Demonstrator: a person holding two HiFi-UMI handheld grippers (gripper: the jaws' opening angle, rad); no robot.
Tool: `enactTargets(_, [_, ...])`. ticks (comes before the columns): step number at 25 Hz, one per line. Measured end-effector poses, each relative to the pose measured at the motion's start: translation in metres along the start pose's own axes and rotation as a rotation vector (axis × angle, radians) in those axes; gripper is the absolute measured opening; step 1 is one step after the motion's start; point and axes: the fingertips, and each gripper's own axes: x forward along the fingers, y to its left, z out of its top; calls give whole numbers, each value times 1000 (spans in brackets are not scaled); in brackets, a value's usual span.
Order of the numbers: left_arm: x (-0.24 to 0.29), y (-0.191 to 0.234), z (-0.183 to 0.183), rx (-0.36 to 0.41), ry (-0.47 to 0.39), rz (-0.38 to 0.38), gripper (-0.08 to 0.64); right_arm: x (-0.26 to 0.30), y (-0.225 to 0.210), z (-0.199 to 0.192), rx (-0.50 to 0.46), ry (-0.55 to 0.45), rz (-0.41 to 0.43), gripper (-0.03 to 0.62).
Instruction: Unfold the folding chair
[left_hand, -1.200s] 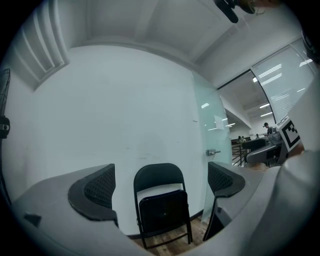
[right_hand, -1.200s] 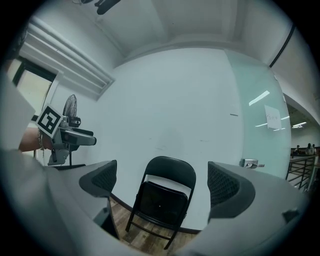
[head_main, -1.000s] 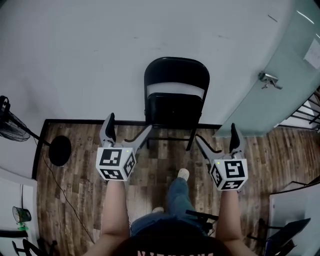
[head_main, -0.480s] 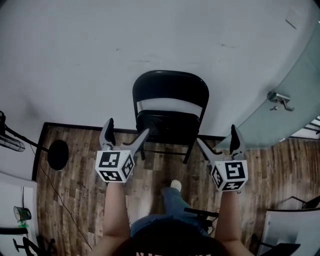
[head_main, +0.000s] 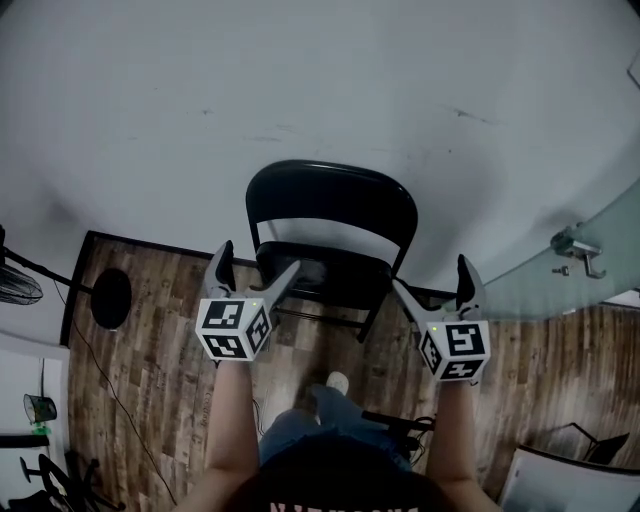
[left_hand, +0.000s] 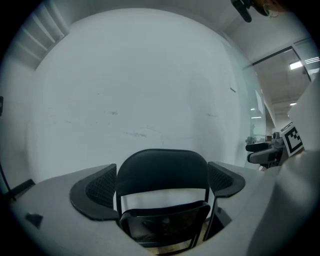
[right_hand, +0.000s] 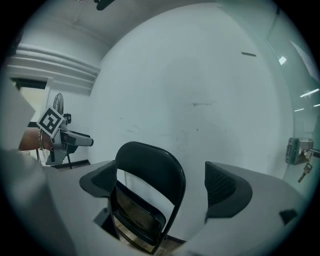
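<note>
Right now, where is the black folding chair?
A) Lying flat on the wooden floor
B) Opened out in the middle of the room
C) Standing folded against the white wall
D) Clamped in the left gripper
C: the folding chair stands upright against the wall with its seat tipped up, and the left gripper and right gripper are both open, neither closed on it.
</note>
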Motion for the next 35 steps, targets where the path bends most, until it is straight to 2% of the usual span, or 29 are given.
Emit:
enactTargets(5, [33, 0, -24, -66, 46, -10, 561, 39, -17, -6, 17, 2, 45, 541])
enactTargets(9, [54, -4, -54, -189, 95, -43, 522, 62, -19, -15, -4, 33, 68, 541])
enactTargets(13, [73, -3, -96, -375, 158, -56, 515, 79, -14, -24, -14, 63, 80, 540])
enactTargets(18, [99, -1, -154, -682, 255, -83, 484, 99, -12, -39, -15, 117, 62, 540])
enactTargets(24, [131, -10, -205, -1019, 316, -101, 358, 127, -15, -50, -3, 160, 44, 540])
enactTargets(27, [146, -18, -223, -1140, 338, -106, 328, 143, -19, -53, -28, 179, 54, 540])
enactTargets(31, [166, -17, -234, -1296, 306, -99, 251, 164, -29, -57, -66, 217, 67, 540])
enactTargets(33, [175, -16, -237, -1349, 286, -101, 178, 170, -32, -61, -76, 241, 70, 540])
enactTargets(35, [183, -20, -235, -1363, 281, -130, 135, 176, -35, -66, -73, 260, 82, 540])
